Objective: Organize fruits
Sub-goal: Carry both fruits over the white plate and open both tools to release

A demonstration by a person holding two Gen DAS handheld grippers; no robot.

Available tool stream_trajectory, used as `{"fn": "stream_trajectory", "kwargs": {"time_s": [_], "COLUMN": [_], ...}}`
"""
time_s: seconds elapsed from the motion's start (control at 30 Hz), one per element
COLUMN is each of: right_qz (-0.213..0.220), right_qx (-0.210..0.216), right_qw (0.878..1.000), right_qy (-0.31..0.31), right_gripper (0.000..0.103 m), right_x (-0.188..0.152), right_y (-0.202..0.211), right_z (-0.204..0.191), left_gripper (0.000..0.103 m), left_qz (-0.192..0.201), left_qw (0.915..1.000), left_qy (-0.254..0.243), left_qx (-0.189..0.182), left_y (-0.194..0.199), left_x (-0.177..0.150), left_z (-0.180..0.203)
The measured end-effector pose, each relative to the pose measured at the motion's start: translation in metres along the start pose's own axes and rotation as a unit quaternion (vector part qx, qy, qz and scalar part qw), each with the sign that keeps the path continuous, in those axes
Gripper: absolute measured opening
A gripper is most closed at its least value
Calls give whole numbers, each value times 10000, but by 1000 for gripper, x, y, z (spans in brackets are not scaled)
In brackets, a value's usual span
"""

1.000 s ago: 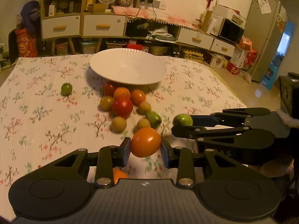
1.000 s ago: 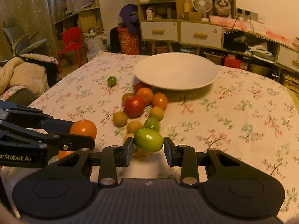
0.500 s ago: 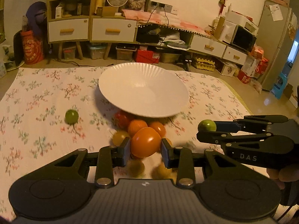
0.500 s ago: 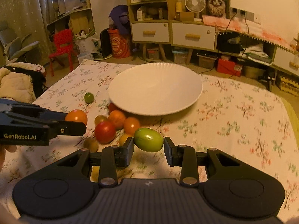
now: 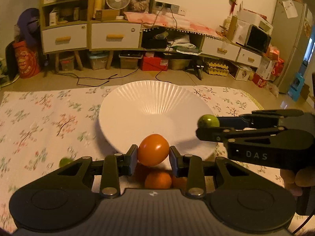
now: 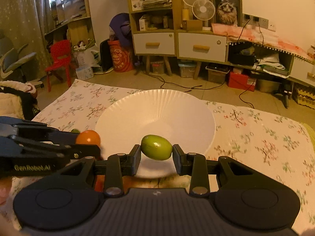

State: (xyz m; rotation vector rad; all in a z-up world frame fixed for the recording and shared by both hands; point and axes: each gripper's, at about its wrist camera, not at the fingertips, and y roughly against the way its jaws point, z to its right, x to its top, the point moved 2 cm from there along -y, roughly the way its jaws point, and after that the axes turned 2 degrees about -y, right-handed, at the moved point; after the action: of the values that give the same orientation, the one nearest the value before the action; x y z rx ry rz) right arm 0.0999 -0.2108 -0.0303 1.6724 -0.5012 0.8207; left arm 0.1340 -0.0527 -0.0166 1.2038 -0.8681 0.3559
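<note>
My left gripper [image 5: 153,158] is shut on an orange fruit [image 5: 153,149], held over the near rim of the white ribbed bowl [image 5: 149,106]. My right gripper [image 6: 156,154] is shut on a green oval fruit [image 6: 156,147] above the same bowl [image 6: 157,108]. In the left wrist view the right gripper shows at the right with the green fruit [image 5: 208,121]. In the right wrist view the left gripper shows at the left with the orange fruit [image 6: 88,137]. More orange fruits [image 5: 158,180] lie below my left fingers, mostly hidden. The bowl holds nothing.
A floral cloth [image 5: 49,118] covers the table. A small green fruit [image 5: 65,162] lies on it at the left. Beyond the far table edge are floor cables, drawers and shelves [image 5: 88,35]. A red chair [image 6: 59,59] stands at the far left.
Both grippers moved forward with their fruits, from above the fruit pile to over the bowl's near rim. The pile has slid out of sight beneath them.
</note>
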Motion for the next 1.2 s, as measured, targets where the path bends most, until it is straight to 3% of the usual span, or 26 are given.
{"fn": "stream_trajectory", "kwargs": {"time_s": [0.37, 0.87, 1.03, 1.2], "right_qz": [-473, -589, -568, -546], "right_qx": [-172, -299, -287, -319], "right_qw": [9983, 9961, 9964, 9964], "right_qy": [278, 592, 552, 565], "right_gripper": [31, 32, 44, 54], "right_x": [6, 9, 10, 10], "right_y": [-28, -35, -29, -22], "right_z": [7, 2, 3, 2], "left_gripper": [34, 35, 53, 64], "left_qz": [-172, -297, -192, -128], "left_qw": [9980, 9967, 9981, 9979], "left_qy": [-593, -727, -549, -574], "left_qx": [94, 201, 177, 262], "left_y": [-39, -49, -43, -35], "left_x": [13, 18, 18, 16], "left_z": [3, -2, -7, -6]}}
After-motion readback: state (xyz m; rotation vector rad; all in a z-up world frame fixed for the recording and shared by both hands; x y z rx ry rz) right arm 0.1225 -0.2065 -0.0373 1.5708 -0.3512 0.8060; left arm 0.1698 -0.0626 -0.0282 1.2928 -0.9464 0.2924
